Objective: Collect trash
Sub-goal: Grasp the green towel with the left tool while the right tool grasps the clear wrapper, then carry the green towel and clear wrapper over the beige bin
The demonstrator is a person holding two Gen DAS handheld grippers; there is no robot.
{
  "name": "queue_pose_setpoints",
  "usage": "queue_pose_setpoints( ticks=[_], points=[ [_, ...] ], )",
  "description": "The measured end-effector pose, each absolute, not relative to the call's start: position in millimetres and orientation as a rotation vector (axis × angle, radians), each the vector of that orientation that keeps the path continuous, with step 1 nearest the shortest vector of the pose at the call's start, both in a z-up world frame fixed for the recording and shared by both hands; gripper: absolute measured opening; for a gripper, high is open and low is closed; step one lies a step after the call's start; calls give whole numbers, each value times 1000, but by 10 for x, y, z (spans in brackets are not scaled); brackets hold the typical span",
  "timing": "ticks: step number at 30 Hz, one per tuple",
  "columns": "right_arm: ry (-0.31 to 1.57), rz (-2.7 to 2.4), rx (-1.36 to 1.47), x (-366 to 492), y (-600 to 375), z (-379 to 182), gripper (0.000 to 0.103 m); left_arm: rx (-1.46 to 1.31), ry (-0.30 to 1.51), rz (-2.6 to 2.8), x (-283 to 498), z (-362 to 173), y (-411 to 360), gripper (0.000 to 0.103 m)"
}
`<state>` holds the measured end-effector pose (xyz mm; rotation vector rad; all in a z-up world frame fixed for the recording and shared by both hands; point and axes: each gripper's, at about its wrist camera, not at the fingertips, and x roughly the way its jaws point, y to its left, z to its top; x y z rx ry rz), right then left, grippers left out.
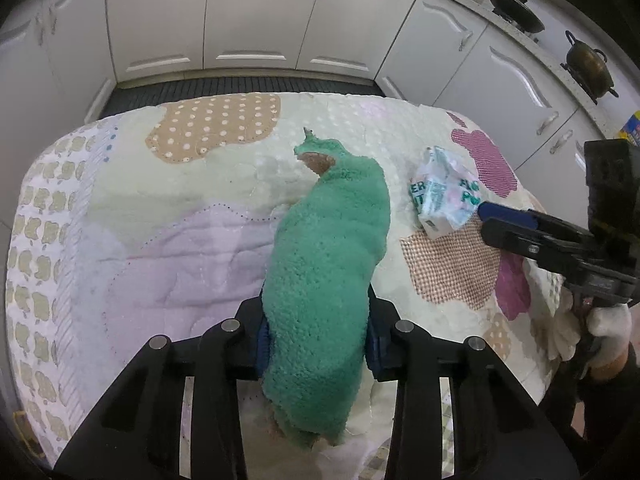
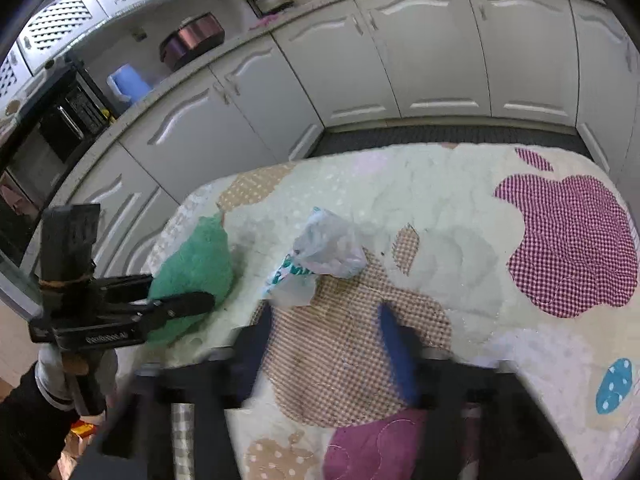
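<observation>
A quilted patchwork cloth [image 1: 168, 216] in pastel colours covers the surface, with white kitchen cabinets [image 1: 256, 16] behind it. The left hand-held gripper [image 1: 316, 344] is closed on a fuzzy green cloth [image 1: 332, 248], a soft, sock-like piece whose far end lies draped along the quilt while its near end hangs past the fingers. To the right of it lies the trash still to be picked up: a crumpled plastic wrapper [image 2: 316, 264], white with green print, resting on the quilt at the edge of a brown checked patch [image 2: 352, 344]. The right hand-held gripper [image 2: 324, 348] is close to the wrapper with its two fingers standing apart and nothing between them; in the left view one blue-padded finger reaches the wrapper's near edge, though I cannot tell whether it touches. The wrapper looks very light, thin and floppy, likely slick and easily pushed away across the quilt rather than caught. The puffed, bunched middle seems the best place to pinch, where several folds give the pads something to bite. The green cloth looks soft and grippy, unlikely to slip.
</observation>
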<state>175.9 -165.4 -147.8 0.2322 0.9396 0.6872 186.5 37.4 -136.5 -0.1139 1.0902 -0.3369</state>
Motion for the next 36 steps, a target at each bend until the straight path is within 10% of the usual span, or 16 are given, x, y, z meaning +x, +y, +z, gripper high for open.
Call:
queue_pose_setpoints(
  ticks=[7, 13, 36],
  points=[
    [925, 661, 235, 1924, -1470, -1390, 58, -184, 1074, -313, 1807, -1347, 429, 31],
    [940, 691, 233, 1901, -1410, -1547, 15, -202, 1054, -318, 1676, -1268, 386, 31],
    [801, 588, 347, 707, -2906, -1239, 13, -103, 978, -463, 1172, -984, -1091, 31]
  ],
)
